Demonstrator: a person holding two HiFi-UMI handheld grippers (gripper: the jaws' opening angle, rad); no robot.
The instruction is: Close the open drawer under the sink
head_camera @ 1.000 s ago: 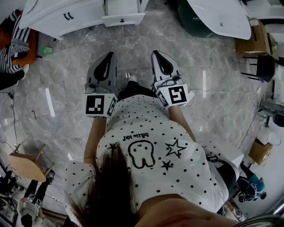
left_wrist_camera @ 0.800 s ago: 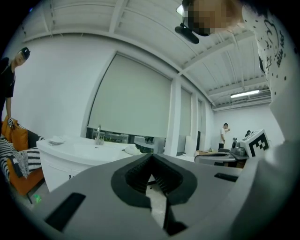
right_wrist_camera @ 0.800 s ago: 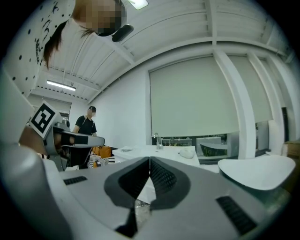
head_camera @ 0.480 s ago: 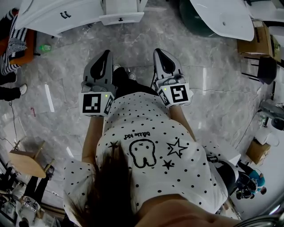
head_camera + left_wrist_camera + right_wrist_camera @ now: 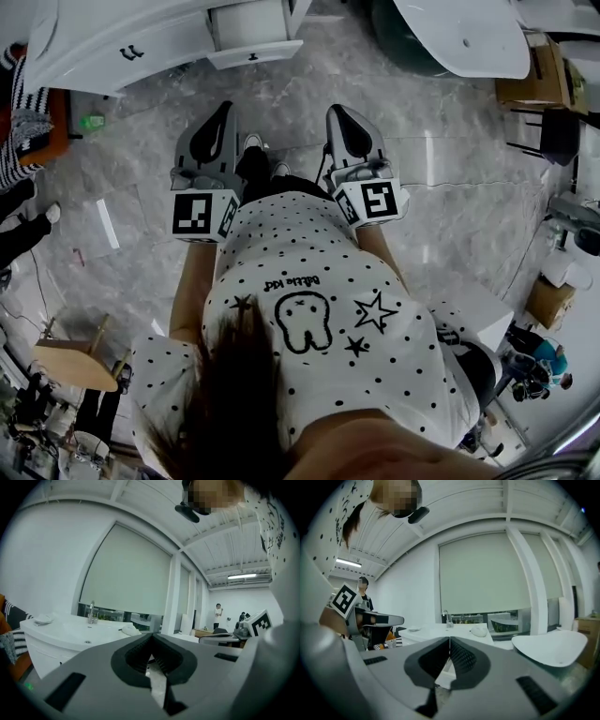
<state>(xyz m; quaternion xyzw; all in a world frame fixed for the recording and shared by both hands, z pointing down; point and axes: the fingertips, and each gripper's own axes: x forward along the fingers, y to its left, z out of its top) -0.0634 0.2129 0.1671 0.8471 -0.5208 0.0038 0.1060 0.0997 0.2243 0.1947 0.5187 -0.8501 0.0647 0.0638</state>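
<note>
Drawer (image 5: 255,53) stands open at the top of my head view, jutting out of the white cabinet (image 5: 112,42) with its front panel over the marble floor (image 5: 450,216). My left tongs (image 5: 223,111) and right tongs (image 5: 337,114) are side by side in front of me. Both point toward the drawer and are well apart from it, with bare floor between. Each pair is closed tip to tip with nothing between the jaws. In the left gripper view, the sink (image 5: 70,632) with its tap (image 5: 91,612) sits ahead and to the left.
</note>
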